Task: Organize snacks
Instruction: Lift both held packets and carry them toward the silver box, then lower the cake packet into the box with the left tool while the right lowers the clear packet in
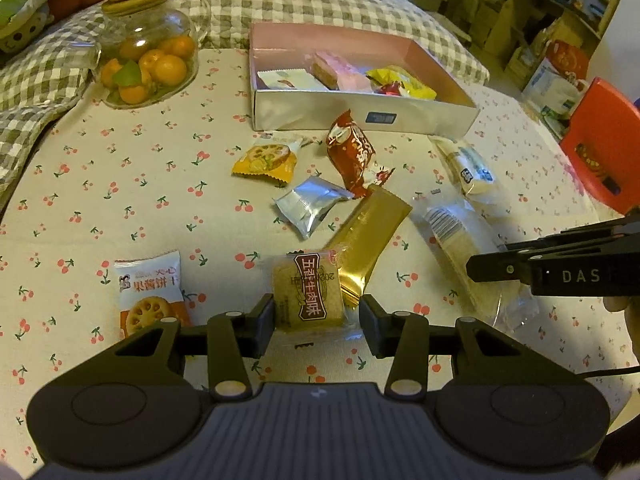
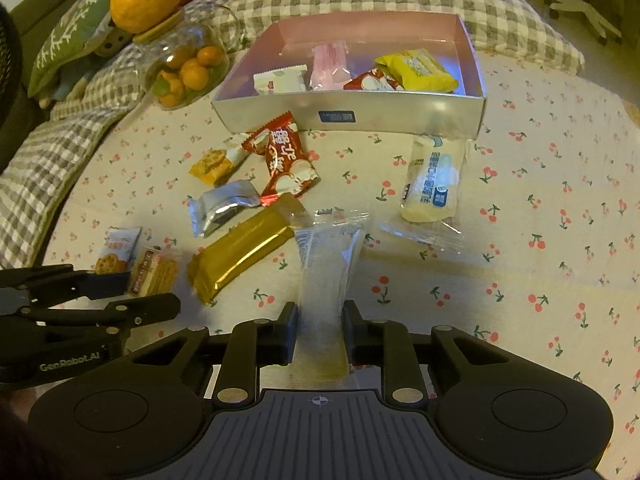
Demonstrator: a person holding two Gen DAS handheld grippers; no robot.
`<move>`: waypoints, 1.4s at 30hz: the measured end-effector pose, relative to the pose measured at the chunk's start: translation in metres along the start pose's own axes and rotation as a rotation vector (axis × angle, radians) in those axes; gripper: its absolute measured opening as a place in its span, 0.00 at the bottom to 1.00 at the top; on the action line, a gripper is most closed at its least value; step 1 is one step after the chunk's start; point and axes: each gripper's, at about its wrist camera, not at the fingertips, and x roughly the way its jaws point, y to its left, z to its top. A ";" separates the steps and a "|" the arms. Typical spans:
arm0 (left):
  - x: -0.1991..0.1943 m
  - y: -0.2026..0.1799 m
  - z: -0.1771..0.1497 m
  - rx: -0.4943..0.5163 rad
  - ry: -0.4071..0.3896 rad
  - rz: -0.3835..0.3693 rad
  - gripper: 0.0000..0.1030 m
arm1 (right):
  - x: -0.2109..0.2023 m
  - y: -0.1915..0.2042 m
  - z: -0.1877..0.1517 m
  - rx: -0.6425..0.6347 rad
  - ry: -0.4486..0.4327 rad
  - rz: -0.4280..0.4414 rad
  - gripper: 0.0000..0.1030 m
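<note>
Clear-wrapped snack [image 2: 326,264] seemingly between right gripper [image 2: 319,334] pads

From my feed, snacks lie scattered just before the open box [image 2: 348,114]: a red pack [image 2: 286,158], silver pack [image 2: 222,206], gold bar [image 2: 244,252] lying flat, and a clear-wrapped roll [image 2: 434,178]. More packs sit inside it.

Dim, warm yellow-green cast | strong fisheye bending at edges | dark vignetted corners | glare on silver box wall [image 2: 400,112] | mild blur.
</note>
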 end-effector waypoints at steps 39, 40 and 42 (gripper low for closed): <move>-0.022 0.016 0.065 -0.151 -0.153 -0.049 0.40 | -0.051 -0.017 0.059 0.193 -0.189 0.172 0.21; -0.021 0.016 0.067 -0.156 -0.156 -0.052 0.40 | -0.050 -0.018 0.062 0.201 -0.192 0.173 0.21; -0.019 0.016 0.073 -0.157 -0.167 -0.062 0.40 | -0.048 -0.023 0.066 0.217 -0.196 0.172 0.21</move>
